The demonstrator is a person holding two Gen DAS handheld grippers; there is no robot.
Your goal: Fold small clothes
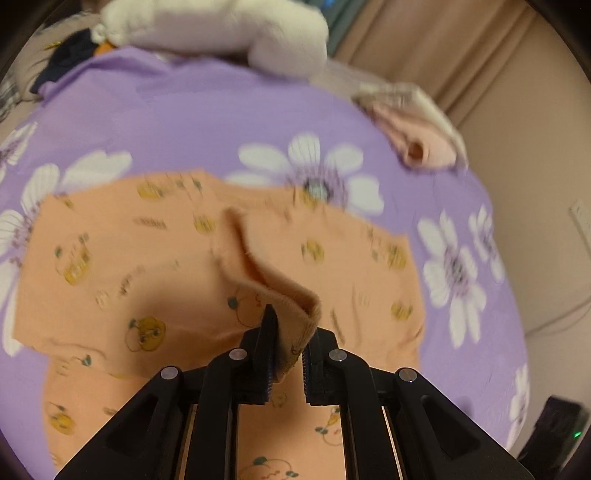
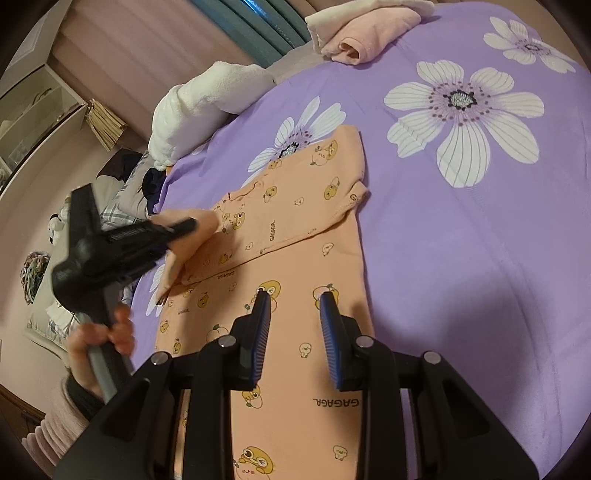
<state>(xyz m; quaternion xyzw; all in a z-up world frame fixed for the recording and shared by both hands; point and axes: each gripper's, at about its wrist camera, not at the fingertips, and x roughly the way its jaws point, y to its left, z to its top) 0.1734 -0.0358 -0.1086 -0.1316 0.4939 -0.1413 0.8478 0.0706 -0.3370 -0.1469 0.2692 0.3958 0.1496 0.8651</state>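
A small orange garment point(image 2: 303, 258) printed with yellow cartoon figures lies spread on a purple flowered bedspread point(image 2: 480, 221). Its upper part is folded across the body. My left gripper point(image 1: 291, 332) is shut on a raised flap of this garment point(image 1: 147, 258) and holds it above the flat cloth. In the right wrist view the left gripper point(image 2: 190, 223) comes in from the left with the orange flap pinched at its tip, and a person's hand point(image 2: 103, 339) grips its handle. My right gripper point(image 2: 295, 306) hovers open over the garment's lower part, nothing between its blue pads.
A white plush bundle point(image 2: 199, 103) lies at the bedspread's far left edge, with dark clothing point(image 2: 151, 181) beside it. Folded pink and cream clothes point(image 2: 369, 33) sit at the far side of the bedspread point(image 1: 184, 110). A shelf unit point(image 2: 37, 110) stands beyond the bed.
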